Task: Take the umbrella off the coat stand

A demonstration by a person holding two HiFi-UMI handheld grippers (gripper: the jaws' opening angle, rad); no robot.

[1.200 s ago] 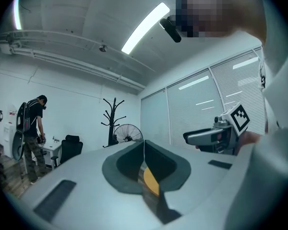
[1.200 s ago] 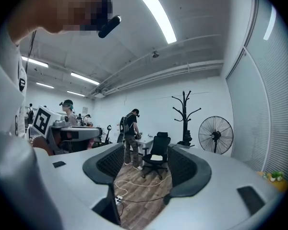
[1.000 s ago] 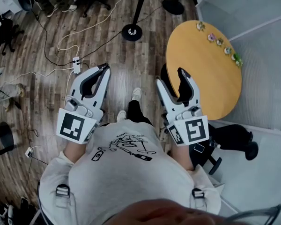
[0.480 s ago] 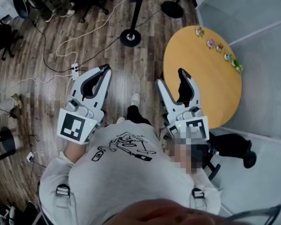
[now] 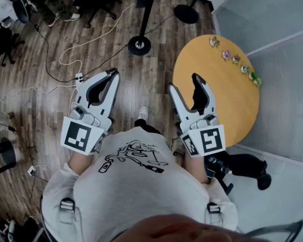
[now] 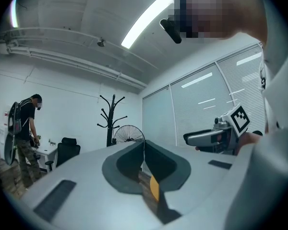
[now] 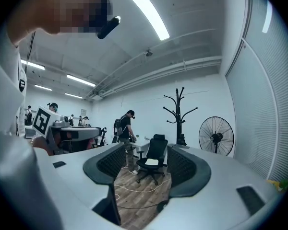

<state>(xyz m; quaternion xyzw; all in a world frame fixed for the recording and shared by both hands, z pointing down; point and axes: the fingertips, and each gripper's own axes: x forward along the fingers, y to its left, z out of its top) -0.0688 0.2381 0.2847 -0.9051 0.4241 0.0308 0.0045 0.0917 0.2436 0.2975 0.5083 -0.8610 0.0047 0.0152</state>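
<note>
The black coat stand (image 5: 140, 45) shows from above in the head view, its round base on the wood floor ahead of me. It stands bare-branched at the far wall in the left gripper view (image 6: 110, 119) and the right gripper view (image 7: 180, 111). I cannot make out an umbrella on it. My left gripper (image 5: 112, 73) is held at waist height, its jaws shut together with nothing between them (image 6: 144, 152). My right gripper (image 5: 184, 83) is level with it, open and empty (image 7: 146, 164). Both are well short of the stand.
A round wooden table (image 5: 217, 84) with small trinkets along its far edge is at my right. A standing fan (image 7: 216, 137) is beside the coat stand. Cables and a power strip (image 5: 79, 77) cross the floor on the left. An office chair (image 7: 153, 157) and a person (image 7: 127, 128) are ahead.
The floor, stand base and table have slid down and closer in the head view as I step forward. Both grippers keep their pose and jaw state.
</note>
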